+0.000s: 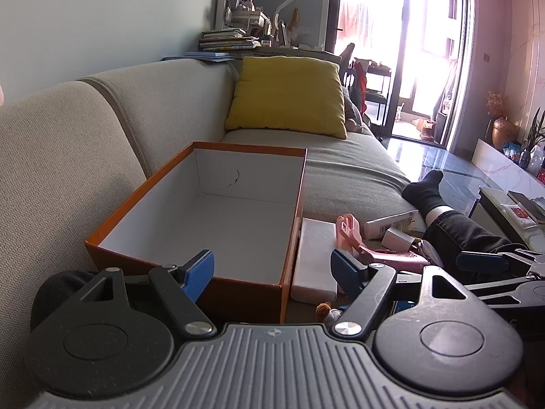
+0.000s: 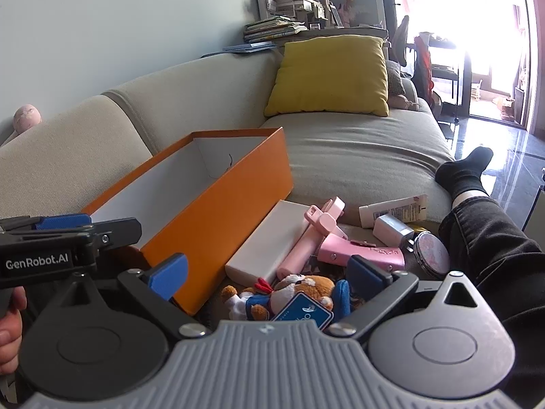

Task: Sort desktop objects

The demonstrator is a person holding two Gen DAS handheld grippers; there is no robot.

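- Plush toy (image 2: 293,293) lay directly ahead of my right gripper (image 2: 269,274), just below and between its 2 spread blue pads, closer to it than anything else in the pile. Its long axis ran roughly crosswise to the fingers, so I judged a short forward dip would bracket the body.
- Left gripper (image 1: 272,269) had its jaws spread wide too, holding nothing. It straddled the near right corner of the orange box (image 1: 190,259), so the right arm was the nearer one to the clutter.
- Box sat open on the sofa (image 2: 357,150), white inside with nothing in it, stiff card walls, to the left of the pile.
- White block (image 2: 269,238) lay touching the box's side, long axis parallel to that wall; matte, hard-edged.
- Pink gadget (image 2: 316,235), smooth plastic with a long handle, leaned across the block and onto a pink case (image 2: 361,254).
- Beyond those: a soft squeeze tube (image 2: 391,211), a white plug adapter (image 2: 391,231), a round compact (image 2: 431,254).
- My guess was the toy would squash easily, so the pads would need to close deep on it.
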